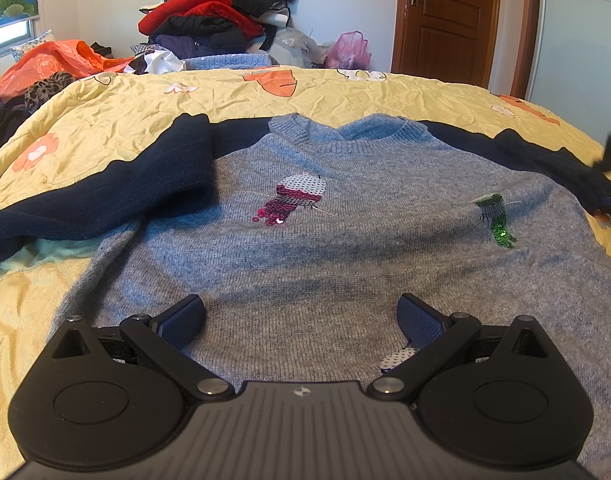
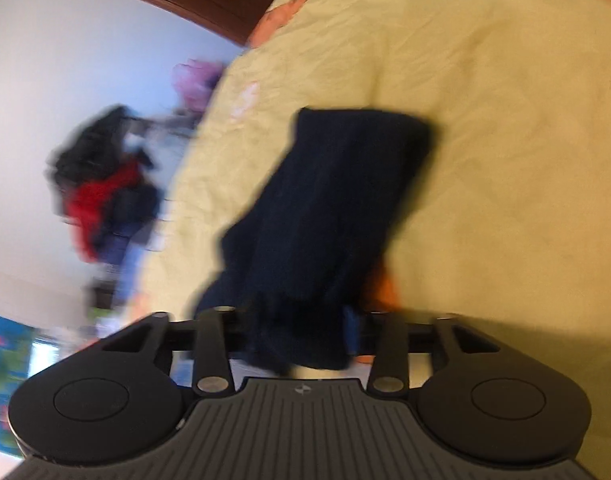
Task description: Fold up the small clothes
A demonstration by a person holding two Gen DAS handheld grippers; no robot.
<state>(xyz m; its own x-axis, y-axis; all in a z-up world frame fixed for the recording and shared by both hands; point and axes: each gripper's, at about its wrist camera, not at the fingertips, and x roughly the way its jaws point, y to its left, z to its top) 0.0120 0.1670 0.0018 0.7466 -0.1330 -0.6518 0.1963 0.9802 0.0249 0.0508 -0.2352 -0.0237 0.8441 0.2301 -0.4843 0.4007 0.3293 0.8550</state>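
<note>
1 navy sleeve (image 2: 325,208) between right jaws

Clothes pile (image 1: 217,12) beyond open bedspread (image 1: 345,96)

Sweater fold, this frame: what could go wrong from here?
1. The right tool is shut on the right navy sleeve, and the view is motion-blurred; a fast swing may slip the knit free or drag the grey sweater askew.
2. The left tool is open above the hem, so nothing pins the body.
3. The left navy sleeve lies loosely folded and may shift.
</note>
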